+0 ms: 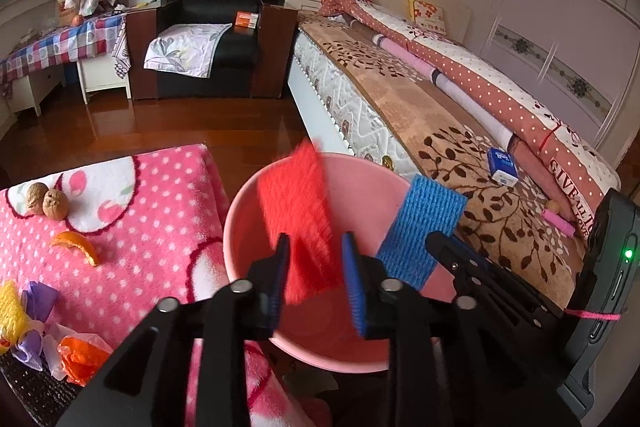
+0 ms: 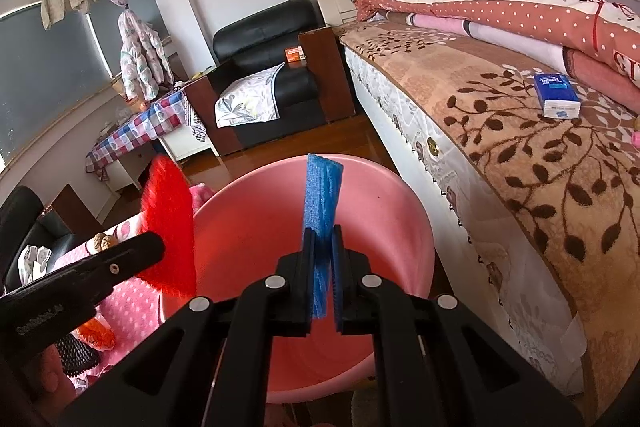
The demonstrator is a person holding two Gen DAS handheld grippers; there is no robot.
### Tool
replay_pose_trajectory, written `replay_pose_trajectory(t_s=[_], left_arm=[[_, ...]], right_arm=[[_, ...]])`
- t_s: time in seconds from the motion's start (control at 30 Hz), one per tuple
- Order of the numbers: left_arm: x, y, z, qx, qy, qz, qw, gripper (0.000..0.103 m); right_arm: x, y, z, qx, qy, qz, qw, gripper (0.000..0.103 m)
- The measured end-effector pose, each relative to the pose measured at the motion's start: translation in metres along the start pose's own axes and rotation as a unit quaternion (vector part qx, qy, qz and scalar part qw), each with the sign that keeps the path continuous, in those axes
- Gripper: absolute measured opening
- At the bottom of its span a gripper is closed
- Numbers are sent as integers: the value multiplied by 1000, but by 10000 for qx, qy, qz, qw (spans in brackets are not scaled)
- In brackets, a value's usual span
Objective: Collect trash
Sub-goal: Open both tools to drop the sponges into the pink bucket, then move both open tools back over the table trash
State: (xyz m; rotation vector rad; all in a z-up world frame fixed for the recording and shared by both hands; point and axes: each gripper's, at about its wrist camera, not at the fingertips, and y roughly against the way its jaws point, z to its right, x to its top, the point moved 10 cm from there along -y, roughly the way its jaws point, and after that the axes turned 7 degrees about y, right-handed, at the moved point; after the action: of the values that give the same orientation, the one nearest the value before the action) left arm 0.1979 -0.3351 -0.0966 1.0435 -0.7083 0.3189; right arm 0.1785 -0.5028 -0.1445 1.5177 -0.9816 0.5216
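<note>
Lying at far left on the pink polka-dot surface (image 1: pixel 152 227): two walnuts (image 1: pixel 45 201), an orange peel (image 1: pixel 78 246), and nearer the lens a cluster of crumpled wrappers (image 1: pixel 36 331) in yellow, purple, white and orange. All small and light; the wrappers soft and crushable, best pinched at a raised fold; the peel curved and stiff enough to nip across its arch; the walnuts hard, round and prone to rolling, so needing a centred squeeze.

Hovering over the pink basin (image 1: pixel 240 211), the left gripper (image 1: pixel 316 267) with its jaws standing partly apart. Between them, blurred, a red foam net sleeve (image 1: pixel 296 211), looking loose rather than pinched and seemingly dropping toward the basin; whether a pad is touching it at all, impossible to tell. Weighing next to nothing and springy, so likely fluttering and drifting rather than falling straight.

Further right, the right gripper (image 2: pixel 323 267) clamping fully shut on a blue foam net sleeve (image 2: pixel 322 195), the sleeve standing upright above the jaws and squashed flat between the pads, directly over the basin's hollow. Soft, compressible, rough-textured, therefore gripping well and unlikely to slip; apt to cling to the pads on release.

Beyond, at right, the bed (image 2: pixel 520 167) carrying a blue tissue pack (image 2: pixel 557 95), well apart from the basin.
</note>
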Motion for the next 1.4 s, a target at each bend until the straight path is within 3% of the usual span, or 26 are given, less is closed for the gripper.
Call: replay_pose_trajectory(t_s=[0.1,0.2,0.23,0.97,1.2,1.4], left_arm=[[2,4,-1,5,18,45,10000,37],[2,9,-1,-4,35,69,10000,42],[2,10,-1,-8,40,77,10000,43],[1,88,-11,-110,199,560,9982,53],[-1,125,-30,18,196,859,9961,55],[-2,162,-61,344,284,1159,9923,58]], right_arm=[[-1,0,0,41,-71,-53,10000,12],[0,3,-1,65,-112,-18,9999,37],[1,5,0,65,-127,45,9999,40],[0,60,-43,418,108,322,9985,40],[-4,84,-64,653,166,513,9964,40],[-8,100,-77,777,230,575,9951,40]])
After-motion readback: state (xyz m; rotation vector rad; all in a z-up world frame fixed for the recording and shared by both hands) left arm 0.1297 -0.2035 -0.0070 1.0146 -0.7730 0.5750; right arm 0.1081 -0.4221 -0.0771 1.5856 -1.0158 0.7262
